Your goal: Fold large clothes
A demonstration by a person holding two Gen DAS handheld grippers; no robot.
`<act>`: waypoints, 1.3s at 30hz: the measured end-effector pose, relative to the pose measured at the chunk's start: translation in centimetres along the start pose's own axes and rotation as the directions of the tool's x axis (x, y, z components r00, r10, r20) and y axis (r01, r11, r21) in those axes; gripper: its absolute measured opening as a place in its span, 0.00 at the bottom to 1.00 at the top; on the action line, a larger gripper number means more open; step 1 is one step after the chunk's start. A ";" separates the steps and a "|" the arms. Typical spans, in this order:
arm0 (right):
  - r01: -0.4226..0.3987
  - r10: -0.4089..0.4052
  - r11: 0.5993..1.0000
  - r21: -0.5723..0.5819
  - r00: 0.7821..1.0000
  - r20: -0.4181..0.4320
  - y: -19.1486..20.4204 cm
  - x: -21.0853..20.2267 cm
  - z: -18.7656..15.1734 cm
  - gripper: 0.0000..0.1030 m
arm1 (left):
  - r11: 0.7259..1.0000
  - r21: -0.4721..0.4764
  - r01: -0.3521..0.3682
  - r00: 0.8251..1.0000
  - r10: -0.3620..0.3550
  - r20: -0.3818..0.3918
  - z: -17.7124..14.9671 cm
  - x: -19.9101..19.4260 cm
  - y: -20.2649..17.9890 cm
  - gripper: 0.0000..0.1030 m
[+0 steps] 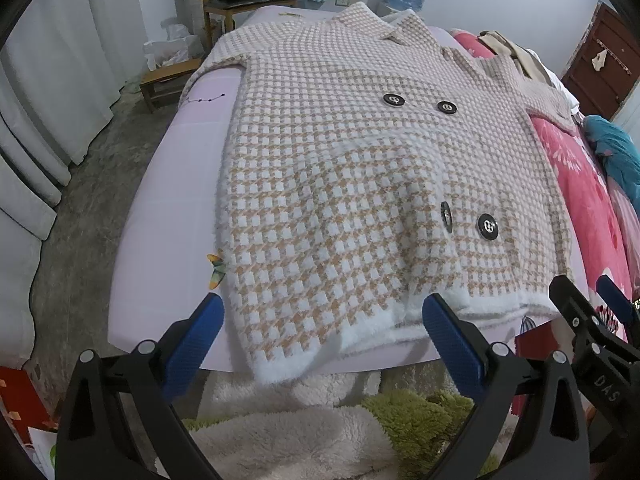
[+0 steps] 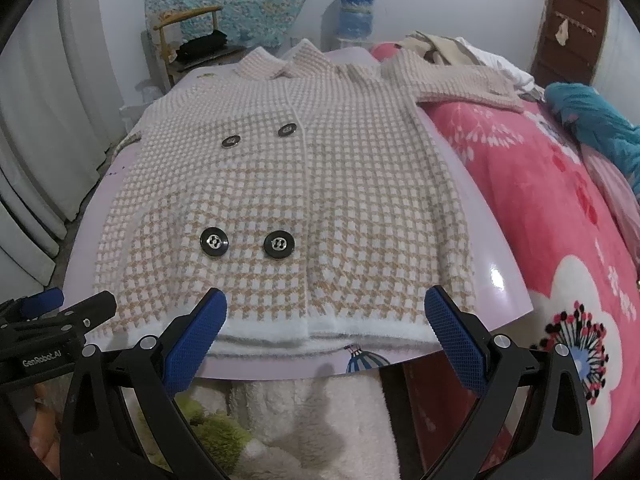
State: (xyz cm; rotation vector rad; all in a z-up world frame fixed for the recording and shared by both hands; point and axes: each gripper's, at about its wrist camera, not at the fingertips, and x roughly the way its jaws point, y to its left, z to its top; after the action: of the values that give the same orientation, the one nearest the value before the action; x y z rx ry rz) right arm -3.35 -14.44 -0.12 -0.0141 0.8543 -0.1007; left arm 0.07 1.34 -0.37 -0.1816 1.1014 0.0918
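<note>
**Waiting at the hem: coat laid flat, no fold made yet**

Hovering side by side at the near edge of the board, both tools are spread wide and hold nothing. The left gripper (image 1: 322,334) has its blue pads on either side of the coat's near left hem corner, which droops over the board edge just ahead of it; neither pad appears to press the knit. The right gripper (image 2: 326,330) stands the same way, jaws wide apart, with the white hem band lying just beyond its tips and between them.

The coat (image 2: 288,184), a fuzzy tan-and-white check knit, lies face up on the lilac board (image 2: 500,280), hem nearest the tools and collar (image 2: 300,60) farthest ahead. Four black buttons (image 2: 279,245) show in two pairs down the front. The front looks closed and fairly smooth. One sleeve (image 2: 460,80) runs out far ahead and to the right of the right gripper, onto a pink blanket (image 2: 540,200). The other sleeve (image 1: 228,54) trails off ahead-left of the left gripper along the far side of the board.

As I judge it, the spreading-out is done and everything else is left: both sleeves are still out, the sides are not turned in, and the body has not been doubled hem to collar. Open jaws at the hem suggest a first pinch is about to be taken, though which fold comes first cannot be told.
</note>
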 end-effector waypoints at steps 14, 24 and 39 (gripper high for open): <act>0.016 -0.016 1.000 -0.010 1.000 -0.003 0.4 0.5 0.4 0.93 | 1.000 -0.005 0.001 1.000 -0.001 -0.004 0.5 0.5 0.0 0.95; 0.027 -0.027 1.000 0.010 1.000 0.005 0.5 1.5 2.5 0.93 | 1.000 -0.014 -0.010 1.000 0.010 0.013 3.3 1.4 1.1 0.95; 0.041 -0.040 0.999 -0.025 0.998 0.040 2.8 3.7 7.1 0.93 | 0.999 0.008 -0.035 0.999 0.034 0.031 8.6 3.4 3.5 0.95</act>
State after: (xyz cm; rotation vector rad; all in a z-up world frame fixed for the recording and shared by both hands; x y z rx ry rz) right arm 4.67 -12.18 1.60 -0.0575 0.8162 -0.1270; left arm 8.58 6.40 0.04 -0.1534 1.0742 0.1204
